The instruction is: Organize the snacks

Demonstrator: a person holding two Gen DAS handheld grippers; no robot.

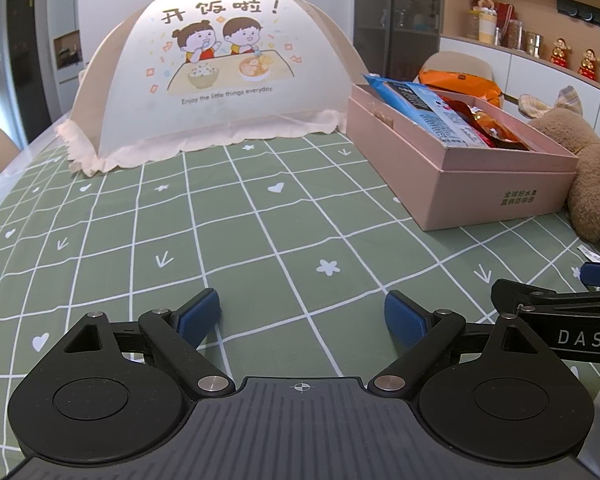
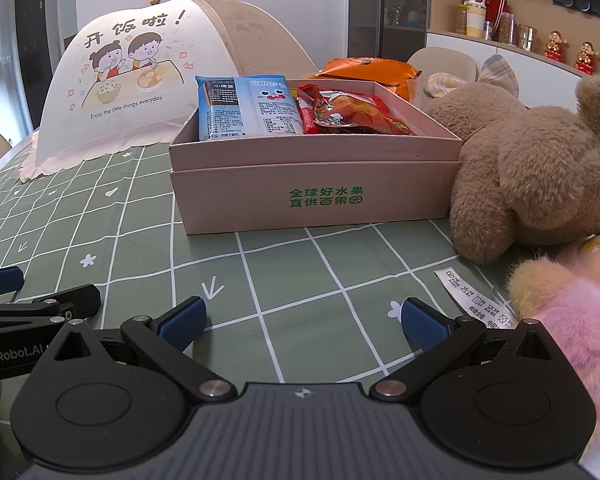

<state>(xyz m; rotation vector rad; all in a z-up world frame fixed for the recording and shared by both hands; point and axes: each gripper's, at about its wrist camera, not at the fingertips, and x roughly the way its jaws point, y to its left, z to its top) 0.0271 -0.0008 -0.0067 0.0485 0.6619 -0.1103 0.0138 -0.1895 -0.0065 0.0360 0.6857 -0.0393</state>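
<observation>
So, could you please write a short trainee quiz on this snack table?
1. True or false: both grippers, left and right, are open and empty.
2. Which packet lies in the pink box beside the red one? A blue, B green, C black.
3. Fill in: the bear sits against the box's ____ side, seen from the right wrist.

Key: 1 true; 2 A; 3 right.
</observation>
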